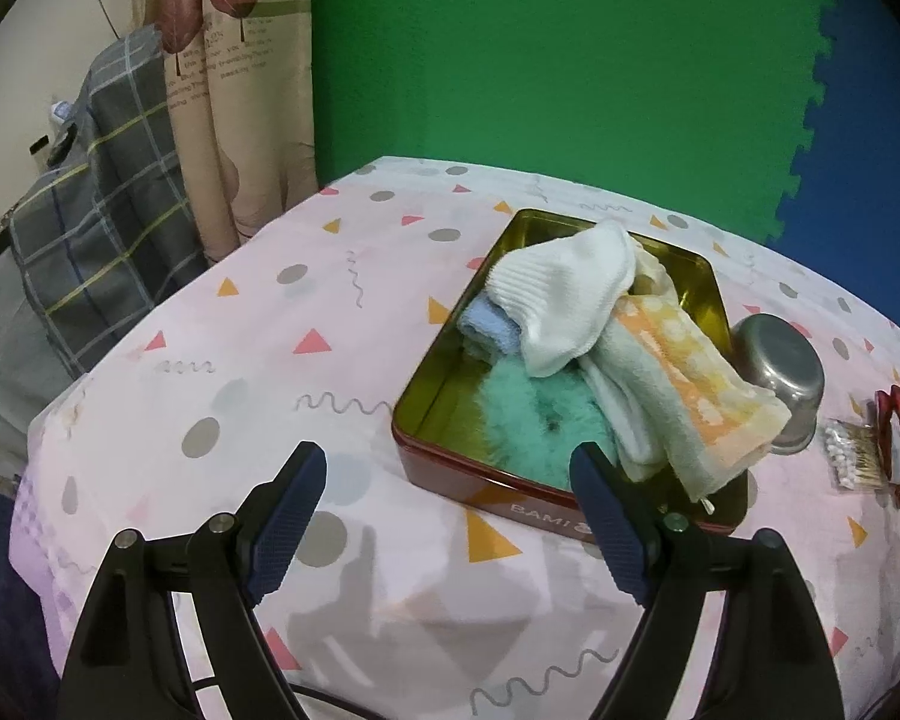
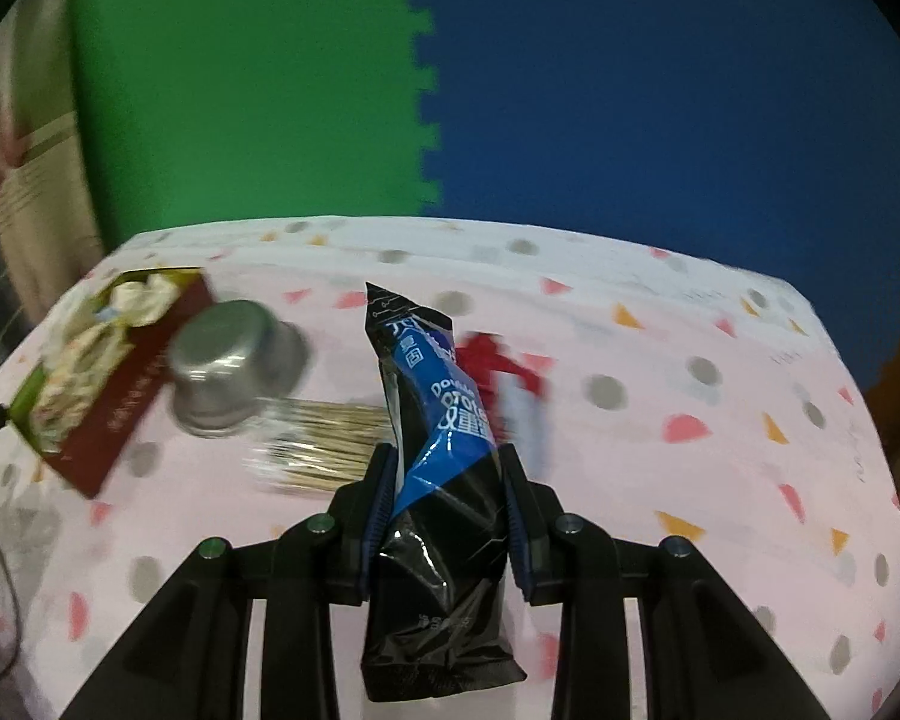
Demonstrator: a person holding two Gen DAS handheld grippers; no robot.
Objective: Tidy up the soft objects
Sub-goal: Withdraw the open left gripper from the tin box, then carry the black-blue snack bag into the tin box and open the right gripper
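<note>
Right gripper jaws clamped on black-and-blue packet, centre frame, above patterned bench. Left gripper jaws wide, empty — lower frame, before red tin holding white sock, blue cloth, green fluffy item, orange towel. Steel bowl touching tin's right side.

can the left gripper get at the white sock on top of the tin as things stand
Probably yes: the left gripper is open and empty, the white sock lies uncovered atop the pile in the tin, nothing between.

place: home room | cues: printed curtain; plaid bedding; patterned tablecloth
</note>
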